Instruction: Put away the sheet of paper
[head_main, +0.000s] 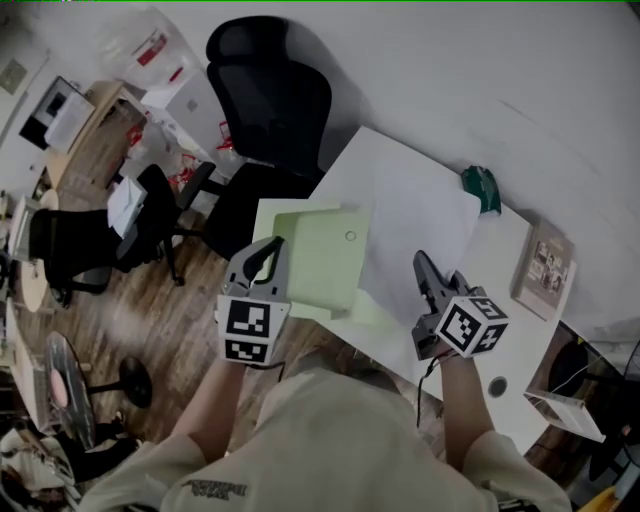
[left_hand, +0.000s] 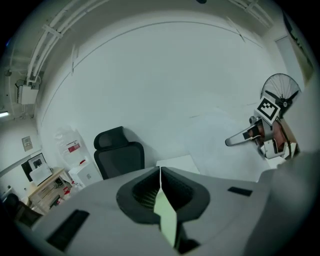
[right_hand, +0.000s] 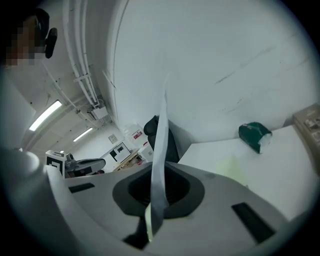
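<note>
Step in hand, as I judge it: getting the sheet of paper (head_main: 410, 215) into the green folder (head_main: 325, 262). The left gripper (head_main: 275, 252) is clamped on the near left edge of the folder's top flap, jaws together on the thin green card. The right gripper (head_main: 422, 262) is clamped on the near edge of the paper, which stands edge-on between its jaws; a sliver of green shows at their base. The sheet lies mostly over the white desk (head_main: 515, 345); the flap overlaps its left margin; as far as I can tell it is not yet fully inside. To do it well: hold the flap lifted so the mouth is open; slide the sheet left and flat, leading edge low, so it does not buckle against the flap; the grip is on one edge only, so go slowly or the paper may sag or crease; release only once the sheet is covered. The teal object (head_main: 482, 188) and picture frame (head_main: 543, 266) at far right are well apart from the path.
</note>
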